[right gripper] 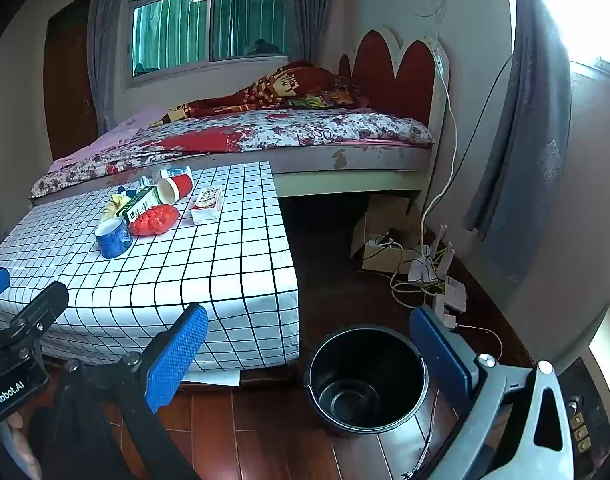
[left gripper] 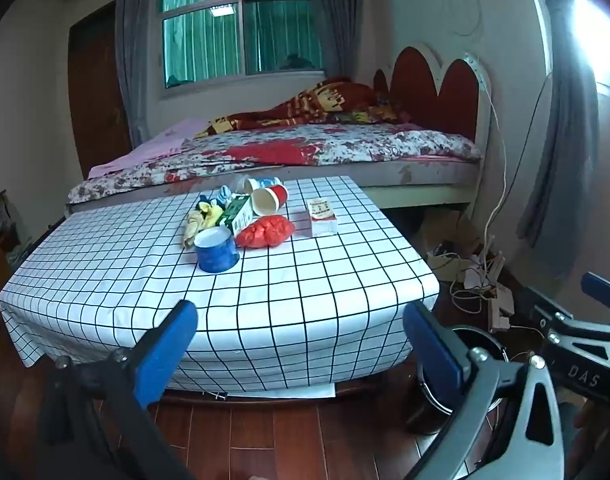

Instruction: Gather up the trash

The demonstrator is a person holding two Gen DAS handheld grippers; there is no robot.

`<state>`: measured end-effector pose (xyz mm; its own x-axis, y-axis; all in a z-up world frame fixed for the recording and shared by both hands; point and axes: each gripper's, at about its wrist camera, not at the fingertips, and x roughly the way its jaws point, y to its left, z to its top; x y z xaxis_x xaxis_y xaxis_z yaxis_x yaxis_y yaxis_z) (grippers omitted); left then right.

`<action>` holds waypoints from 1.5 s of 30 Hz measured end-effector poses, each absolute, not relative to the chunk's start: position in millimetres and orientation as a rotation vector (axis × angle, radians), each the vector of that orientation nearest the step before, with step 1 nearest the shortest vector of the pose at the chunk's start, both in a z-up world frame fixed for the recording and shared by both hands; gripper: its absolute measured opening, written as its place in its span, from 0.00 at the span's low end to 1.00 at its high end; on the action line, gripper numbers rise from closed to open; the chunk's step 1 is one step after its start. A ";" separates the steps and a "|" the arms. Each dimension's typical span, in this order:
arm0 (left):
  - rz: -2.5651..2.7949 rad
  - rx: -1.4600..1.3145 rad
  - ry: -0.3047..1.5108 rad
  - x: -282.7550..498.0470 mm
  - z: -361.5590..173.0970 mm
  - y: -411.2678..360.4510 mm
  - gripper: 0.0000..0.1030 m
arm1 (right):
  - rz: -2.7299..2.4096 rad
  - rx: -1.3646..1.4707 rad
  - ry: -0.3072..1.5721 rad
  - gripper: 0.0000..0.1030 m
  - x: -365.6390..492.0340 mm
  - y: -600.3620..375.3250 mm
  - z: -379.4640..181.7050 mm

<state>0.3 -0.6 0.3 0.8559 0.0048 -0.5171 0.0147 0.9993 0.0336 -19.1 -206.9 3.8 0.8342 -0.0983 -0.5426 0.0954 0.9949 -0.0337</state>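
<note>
While both grippers gape empty, a crumpled red bag rests on gridded cloth.

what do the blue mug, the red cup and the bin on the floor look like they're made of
Blue mug: probably enamelled metal, with a glossy speckled blue outside and white inside.
Red cup: likely paper, with a matte red wall and pale lining.
Bin: shiny black with a bright rim, plastic or metal; I cannot tell which.

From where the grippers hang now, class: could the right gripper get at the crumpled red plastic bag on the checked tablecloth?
Probably yes. The right gripper is open and empty, short of the table's near edge. The crumpled red plastic bag lies uncovered, its right side free; only the blue mug crowds its left.
</note>
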 end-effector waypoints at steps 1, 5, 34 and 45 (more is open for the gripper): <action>-0.007 0.042 0.543 0.8 0.7 -1.0 1.00 | -0.103 -0.004 0.574 0.99 -19.2 -206.7 4.2; -0.005 0.046 0.529 -1.1 -2.8 -4.0 1.00 | -0.103 0.009 0.572 0.99 -22.1 -207.0 2.3; -0.007 0.038 0.546 -3.3 -3.5 1.8 1.00 | -0.097 0.006 0.568 0.99 -22.7 -205.3 5.7; -0.005 0.037 0.543 -4.0 -3.2 0.9 1.00 | -0.097 0.006 0.567 0.99 -21.6 -205.0 5.1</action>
<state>-4.0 0.9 -3.2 0.8560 0.0052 -0.5169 0.0145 0.9993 0.0341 -21.6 -205.0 5.1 0.8389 -0.0904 -0.5367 0.0938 0.9954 -0.0210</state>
